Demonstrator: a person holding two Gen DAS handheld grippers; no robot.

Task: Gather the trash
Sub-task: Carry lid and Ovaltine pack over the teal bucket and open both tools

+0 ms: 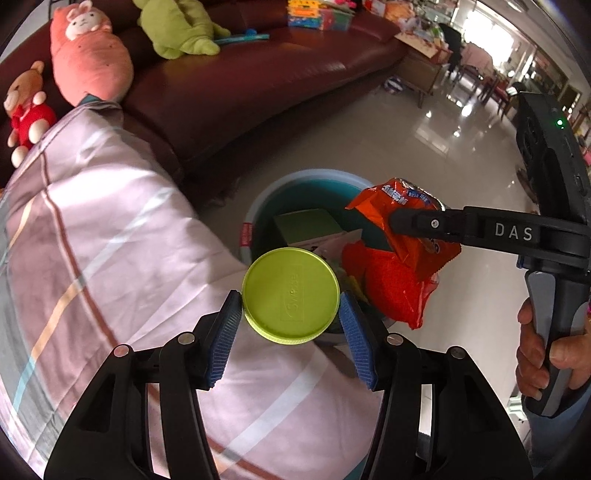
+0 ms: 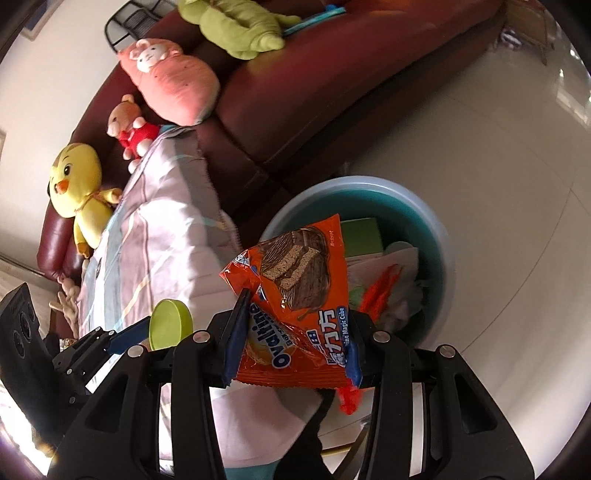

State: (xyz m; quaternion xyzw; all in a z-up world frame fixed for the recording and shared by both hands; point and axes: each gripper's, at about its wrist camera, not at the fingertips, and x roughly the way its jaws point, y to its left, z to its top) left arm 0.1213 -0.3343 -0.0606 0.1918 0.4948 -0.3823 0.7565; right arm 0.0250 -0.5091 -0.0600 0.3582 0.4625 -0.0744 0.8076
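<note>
My left gripper (image 1: 291, 325) is shut on a lime-green round lid (image 1: 290, 295), held above the edge of the teal trash bin (image 1: 314, 177). My right gripper (image 2: 295, 332) is shut on an orange Ovaltine snack wrapper (image 2: 295, 280) and holds it over the bin (image 2: 439, 229). In the left wrist view the right gripper (image 1: 406, 221) comes in from the right, with the wrapper (image 1: 402, 218) over the bin. In the right wrist view the left gripper (image 2: 147, 332) with the lid (image 2: 168, 325) shows at the lower left. The bin holds a green box (image 2: 360, 236), white paper and red plastic (image 1: 395, 291).
A striped pink and grey blanket (image 1: 92, 240) lies left of the bin. A dark red sofa (image 1: 240, 85) behind carries a pink carrot plush (image 1: 88, 55), a green plush (image 1: 181, 29), a small bear (image 2: 129, 125) and a yellow chick (image 2: 77, 184). Glossy tile floor (image 1: 424, 147) lies to the right.
</note>
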